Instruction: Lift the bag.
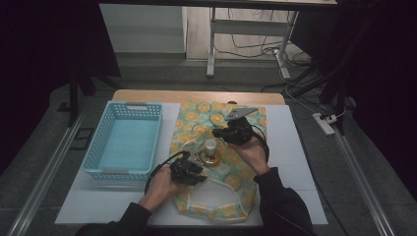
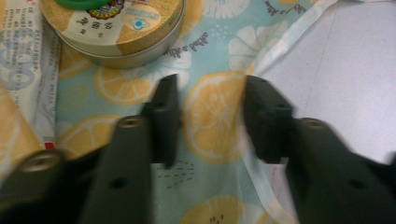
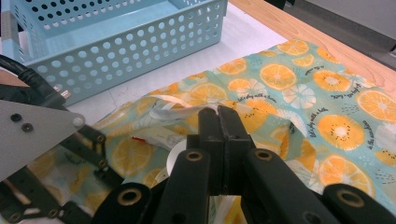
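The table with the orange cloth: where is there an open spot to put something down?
The white mat right of the citrus-print cloth is bare, and so is the inside of the blue basket. The cloth's middle is crowded: the round tin with a small white bottle on it, the left gripper and the right gripper.

Your left hand (image 1: 160, 184) comes in from the lower left, dark sleeve to the wrist, holding the left gripper (image 1: 193, 169) low and pointed toward the table's middle. Its jaws stand apart with a clear gap between the pads (image 2: 166, 121). Your right hand (image 1: 253, 150) reaches farther forward, forearm angled in from the lower right. The right gripper (image 3: 217, 112) has its jaws pressed together.
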Motion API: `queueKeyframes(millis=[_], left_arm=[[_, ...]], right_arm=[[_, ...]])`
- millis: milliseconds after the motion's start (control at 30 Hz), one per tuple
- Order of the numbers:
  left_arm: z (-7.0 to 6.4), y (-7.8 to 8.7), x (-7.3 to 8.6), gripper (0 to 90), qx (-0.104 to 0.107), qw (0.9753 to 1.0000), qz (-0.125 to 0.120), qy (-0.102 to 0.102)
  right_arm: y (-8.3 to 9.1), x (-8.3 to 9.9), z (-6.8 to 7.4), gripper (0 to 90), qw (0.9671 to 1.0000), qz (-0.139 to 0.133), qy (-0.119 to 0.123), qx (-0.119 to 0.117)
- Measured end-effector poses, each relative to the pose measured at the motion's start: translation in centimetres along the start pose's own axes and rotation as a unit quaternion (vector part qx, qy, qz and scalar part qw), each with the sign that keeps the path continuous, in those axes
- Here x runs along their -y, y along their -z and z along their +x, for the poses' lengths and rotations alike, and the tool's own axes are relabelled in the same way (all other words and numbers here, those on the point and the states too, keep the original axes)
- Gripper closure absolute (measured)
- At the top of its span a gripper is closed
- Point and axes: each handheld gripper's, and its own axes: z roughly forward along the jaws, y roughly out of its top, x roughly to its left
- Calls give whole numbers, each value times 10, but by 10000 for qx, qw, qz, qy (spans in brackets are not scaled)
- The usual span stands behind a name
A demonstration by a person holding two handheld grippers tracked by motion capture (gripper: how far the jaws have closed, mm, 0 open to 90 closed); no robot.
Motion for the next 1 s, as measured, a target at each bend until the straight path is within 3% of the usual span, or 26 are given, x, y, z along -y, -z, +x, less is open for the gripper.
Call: queueKeyframes(millis=[233,533,700,1000], left_arm=[[-3,-1,-3,892,167,9998,75,99],[-4,0,-6,900,157,9989,139,423],[-3,7,-7,900,188,9989,-93,426],[-1,23,-14,900,283,9978,-282,525]], right_arm=[[1,0,-1,898,10000,-7,-22,16],[1,0,-2,899,10000,6,-36,6],[2,0,-3,900,10000,9,-64,1],[8,-7,1,900,10000,-28,-29,-57]])
